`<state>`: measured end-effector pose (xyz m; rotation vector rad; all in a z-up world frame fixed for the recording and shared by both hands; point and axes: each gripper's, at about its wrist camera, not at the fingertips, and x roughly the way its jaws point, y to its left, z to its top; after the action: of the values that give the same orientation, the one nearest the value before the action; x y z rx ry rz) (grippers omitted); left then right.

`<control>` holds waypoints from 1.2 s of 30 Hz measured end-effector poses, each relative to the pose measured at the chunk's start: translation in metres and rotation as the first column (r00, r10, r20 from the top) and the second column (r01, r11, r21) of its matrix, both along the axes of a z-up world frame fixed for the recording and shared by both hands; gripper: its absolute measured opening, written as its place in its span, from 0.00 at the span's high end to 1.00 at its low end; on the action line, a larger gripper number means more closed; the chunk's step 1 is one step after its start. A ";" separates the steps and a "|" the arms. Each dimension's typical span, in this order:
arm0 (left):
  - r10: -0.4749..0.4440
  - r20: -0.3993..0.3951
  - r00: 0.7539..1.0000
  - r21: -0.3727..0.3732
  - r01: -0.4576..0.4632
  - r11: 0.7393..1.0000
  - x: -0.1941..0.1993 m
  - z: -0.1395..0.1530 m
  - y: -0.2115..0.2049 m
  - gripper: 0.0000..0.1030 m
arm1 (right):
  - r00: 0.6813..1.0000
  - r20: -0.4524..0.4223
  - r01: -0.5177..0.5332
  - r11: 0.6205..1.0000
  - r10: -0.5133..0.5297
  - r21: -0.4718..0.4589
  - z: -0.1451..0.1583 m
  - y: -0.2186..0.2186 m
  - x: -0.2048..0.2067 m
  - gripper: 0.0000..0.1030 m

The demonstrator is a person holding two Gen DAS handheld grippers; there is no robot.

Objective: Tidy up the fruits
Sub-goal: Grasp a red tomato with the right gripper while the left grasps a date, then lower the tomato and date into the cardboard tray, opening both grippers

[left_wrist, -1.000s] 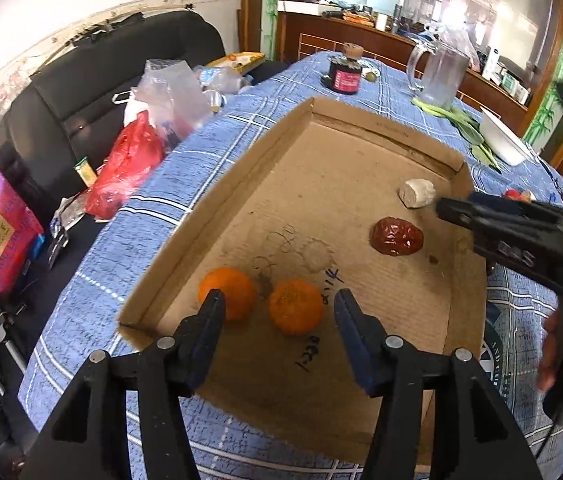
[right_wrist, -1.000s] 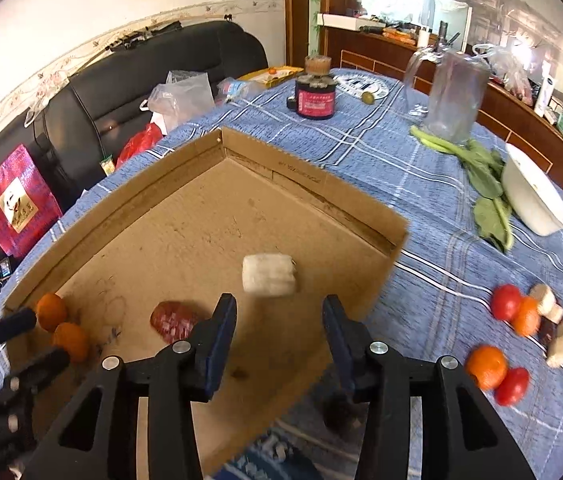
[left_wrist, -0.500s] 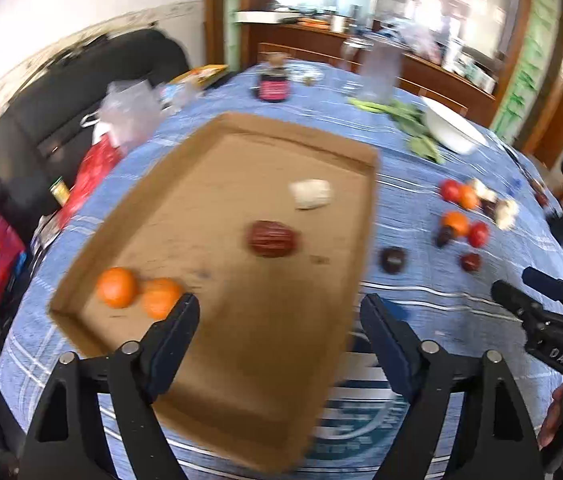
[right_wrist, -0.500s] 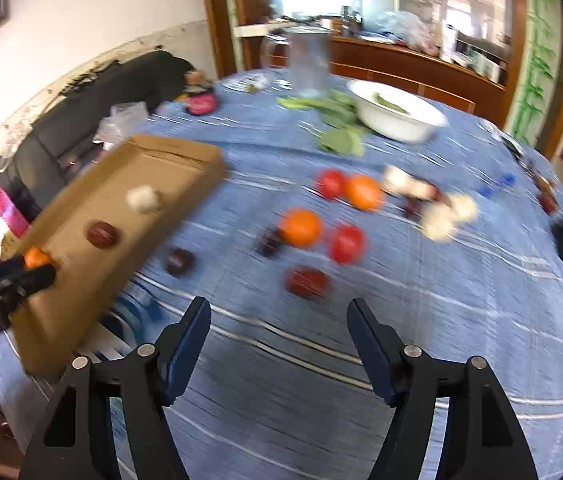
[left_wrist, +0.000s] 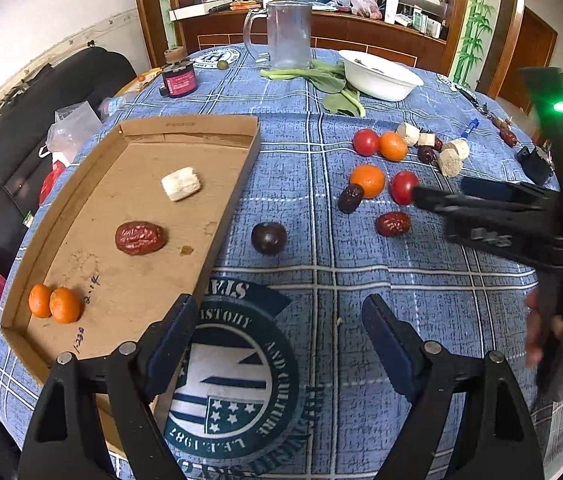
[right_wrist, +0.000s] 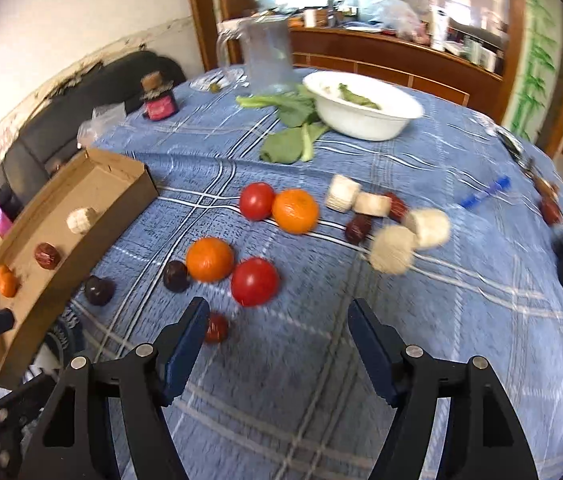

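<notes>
A cardboard tray (left_wrist: 237,184) on the blue tablecloth holds two oranges (left_wrist: 55,305), a red date (left_wrist: 140,237) and a white chunk (left_wrist: 181,183). Loose fruit lies to its right: oranges (right_wrist: 209,259), tomatoes (right_wrist: 254,282), dark dates (right_wrist: 176,275), a dark plum (left_wrist: 268,237) and white chunks (right_wrist: 391,254). My left gripper (left_wrist: 277,330) is open and empty above the cloth beside the tray's near corner. My right gripper (right_wrist: 277,340) is open and empty just short of a tomato; in the left wrist view its fingertips (left_wrist: 421,194) sit by that tomato (left_wrist: 403,187).
A white bowl (left_wrist: 379,77), green leaves (left_wrist: 333,86), a clear jug (left_wrist: 287,34) and a dark jar (left_wrist: 179,79) stand at the far side. A black sofa with bags (left_wrist: 69,128) lies left of the table. A blue pen (right_wrist: 483,196) lies far right.
Both grippers swung right, away from the tray interior, and opened wider. The right gripper now faces the loose fruit; the left hangs over the cloth by the tray corner.
</notes>
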<state>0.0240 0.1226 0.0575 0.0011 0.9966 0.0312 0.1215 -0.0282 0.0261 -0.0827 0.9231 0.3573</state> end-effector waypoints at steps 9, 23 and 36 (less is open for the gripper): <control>-0.019 -0.027 0.999 -0.002 0.019 1.000 0.034 -0.003 -0.016 0.19 | 0.996 -0.013 -0.091 0.996 0.091 -0.007 -0.017 0.012 0.017 0.69; -0.068 -0.069 0.995 -0.103 0.061 0.993 0.086 -0.038 -0.083 0.49 | 1.000 -0.004 0.002 1.000 -0.002 0.028 -0.006 -0.066 -0.018 0.68; -0.121 0.026 0.992 -0.181 0.124 0.976 0.032 -0.007 -0.050 0.70 | 0.998 0.057 0.021 1.000 -0.022 0.012 0.006 -0.069 -0.051 0.68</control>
<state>0.0563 0.0723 0.0505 -0.1050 0.9797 -0.1732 0.0707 -0.0968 0.0322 -0.0720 0.8647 0.3384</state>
